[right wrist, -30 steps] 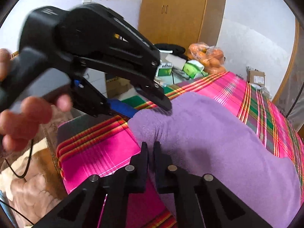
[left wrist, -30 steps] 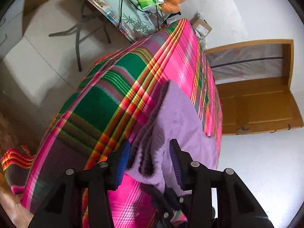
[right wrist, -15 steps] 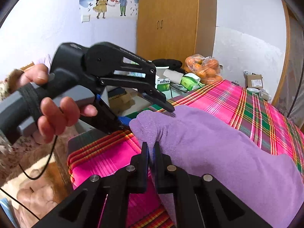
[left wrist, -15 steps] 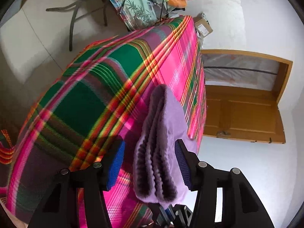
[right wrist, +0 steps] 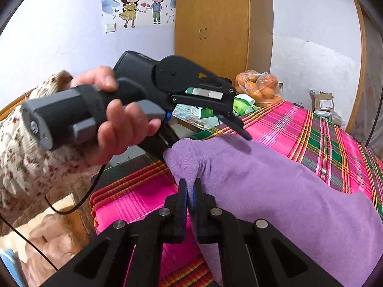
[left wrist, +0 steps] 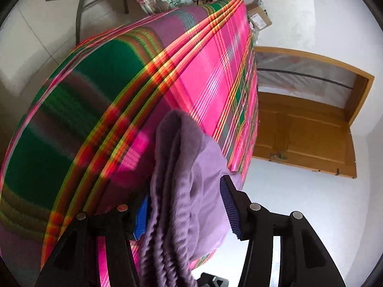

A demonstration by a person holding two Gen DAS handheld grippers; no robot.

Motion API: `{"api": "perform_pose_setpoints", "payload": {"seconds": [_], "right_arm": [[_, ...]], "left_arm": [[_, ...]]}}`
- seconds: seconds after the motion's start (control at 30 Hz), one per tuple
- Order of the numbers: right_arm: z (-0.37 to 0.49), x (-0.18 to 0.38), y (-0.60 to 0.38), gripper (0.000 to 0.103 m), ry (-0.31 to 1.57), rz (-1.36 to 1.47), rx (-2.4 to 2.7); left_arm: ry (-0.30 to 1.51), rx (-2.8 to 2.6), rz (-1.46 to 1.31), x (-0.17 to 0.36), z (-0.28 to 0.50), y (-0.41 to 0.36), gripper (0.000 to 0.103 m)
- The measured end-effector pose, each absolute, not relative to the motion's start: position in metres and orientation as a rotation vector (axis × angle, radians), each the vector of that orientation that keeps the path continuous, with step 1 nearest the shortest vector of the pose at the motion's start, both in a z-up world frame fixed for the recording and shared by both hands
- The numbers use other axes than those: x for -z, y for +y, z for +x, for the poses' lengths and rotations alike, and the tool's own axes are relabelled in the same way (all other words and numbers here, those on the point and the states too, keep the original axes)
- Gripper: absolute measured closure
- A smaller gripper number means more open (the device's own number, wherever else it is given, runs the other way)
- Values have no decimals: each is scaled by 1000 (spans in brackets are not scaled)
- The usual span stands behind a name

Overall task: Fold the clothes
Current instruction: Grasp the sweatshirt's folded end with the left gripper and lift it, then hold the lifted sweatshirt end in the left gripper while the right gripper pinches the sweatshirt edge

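My left gripper (left wrist: 185, 211) has lifted, jaws apart around the purple cloth (left wrist: 191, 191); right gripper (right wrist: 190, 192) stays clamped on it over the plaid bedspread (right wrist: 323, 138), wardrobe (right wrist: 222, 28) behind.

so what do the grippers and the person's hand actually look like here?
Both grippers are black plastic linkages with silver pivot bolts and blue ribbed pads. The left gripper, seen from the right wrist, has a round black housing, a grey handle with a black strap, and a thin black cable. The hand wears a cream floral knit sleeve with a fluffy cuff.
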State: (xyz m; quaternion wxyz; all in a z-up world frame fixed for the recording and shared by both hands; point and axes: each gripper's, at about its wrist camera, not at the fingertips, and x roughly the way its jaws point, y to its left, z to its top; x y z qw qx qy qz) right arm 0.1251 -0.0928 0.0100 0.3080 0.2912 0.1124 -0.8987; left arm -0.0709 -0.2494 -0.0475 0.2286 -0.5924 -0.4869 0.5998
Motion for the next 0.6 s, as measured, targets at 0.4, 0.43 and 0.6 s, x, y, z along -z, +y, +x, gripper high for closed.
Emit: {"api": "perform_pose_setpoints", "payload": {"seconds": [0.4,0.43,0.6], "right_arm": [[123,-10,-89,98,277,761,2375],[123,-11,-88,98,274,758,2375],[124,-13,-84,98,259,747,2376]], "left_arm": [[-1220,-1804,-1577,31,-64,-247,81],[-1203,-1815,-1567,29,-64,-246,81],[-1137,-1816,-1548,25,-66,-241,81]]}}
